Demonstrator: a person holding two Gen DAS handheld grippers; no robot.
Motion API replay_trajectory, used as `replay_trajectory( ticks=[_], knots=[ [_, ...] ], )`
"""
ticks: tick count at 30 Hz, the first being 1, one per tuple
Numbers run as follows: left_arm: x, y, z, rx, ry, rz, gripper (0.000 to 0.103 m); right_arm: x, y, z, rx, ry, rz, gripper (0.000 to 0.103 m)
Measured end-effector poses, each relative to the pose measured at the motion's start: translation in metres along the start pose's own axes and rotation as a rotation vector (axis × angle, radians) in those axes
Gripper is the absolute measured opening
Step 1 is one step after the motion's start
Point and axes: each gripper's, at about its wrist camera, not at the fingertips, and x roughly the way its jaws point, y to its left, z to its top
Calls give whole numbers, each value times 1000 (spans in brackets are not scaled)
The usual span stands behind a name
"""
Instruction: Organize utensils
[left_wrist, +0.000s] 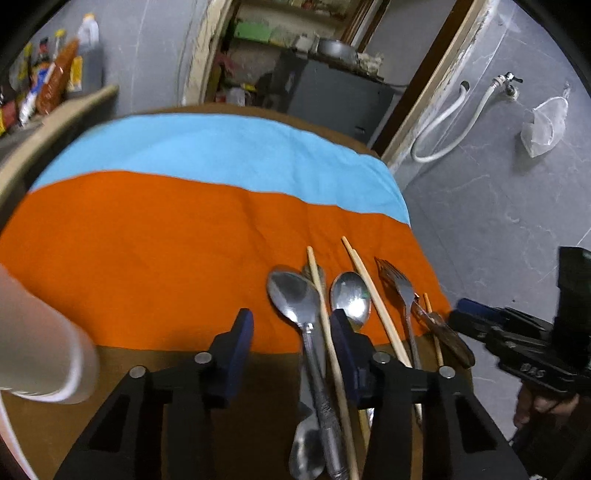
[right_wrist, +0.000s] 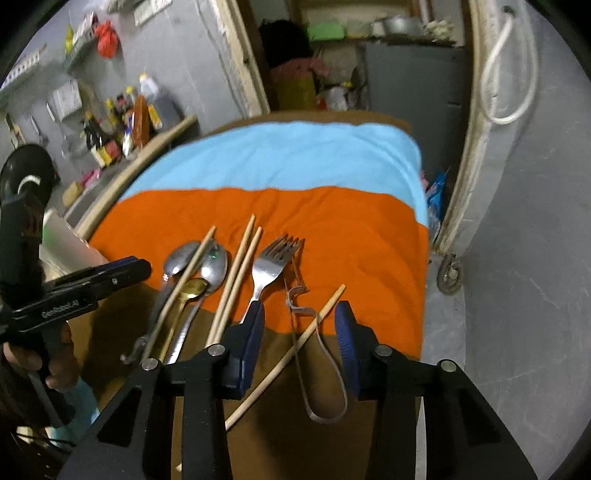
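1. Utensils lie bunched at the near edge of the table, half on the orange cloth (right_wrist: 332, 229), handles pointing back toward the person, so every one is within easy reach.
2. Spoons (left_wrist: 295, 291) overlap with a chopstick (left_wrist: 325, 314) across them; this heap looks unsorted, sorting seemingly not yet begun.
3. Fork (right_wrist: 271, 266) rests bowl-end on the cloth; a loose chopstick (right_wrist: 310, 328) lies slanted apart, beside a wire peeler (right_wrist: 295, 295).
4. Left gripper (left_wrist: 291, 332) hovers over a spoon handle, jaws partly apart, pressing on nothing.
5. Right gripper (right_wrist: 299, 332) straddles the slanted chopstick, likewise released, apparently lining up a pick.
6. Blue cloth (right_wrist: 280, 155) beyond stays bare, likely the sorting space.
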Motion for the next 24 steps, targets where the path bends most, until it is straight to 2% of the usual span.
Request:
replay_trajectory(
  ticks=[6, 8, 15, 16, 17, 19, 21, 22, 24],
  knots=[
    [29, 2, 8, -65, 99, -29, 20, 37, 8, 9, -98, 153, -23, 32],
    [36, 3, 10, -89, 106, -37, 18, 46, 11, 11, -113, 185, -28, 31],
    [48, 12, 20, -174, 141, -65, 16, 65, 21, 25, -142, 218, -28, 31],
    [49, 11, 21, -179, 144, -58, 14, 67, 23, 27, -145, 221, -32, 31],
    [49, 11, 23, -183, 147, -52, 5, 70, 26, 30, -147, 226, -40, 31],
    [46, 12, 21, -201, 140, -47, 4, 73, 30, 33, -152, 237, -63, 30],
    [41, 15, 19, -218, 130, -49, 4, 75, 34, 36, -154, 244, -81, 27],
    [37, 15, 17, -220, 122, -49, 4, 74, 36, 37, -150, 246, -78, 19],
    [28, 14, 14, -216, 100, -49, 3, 68, 33, 35, -128, 253, -60, 15]
  ],
)
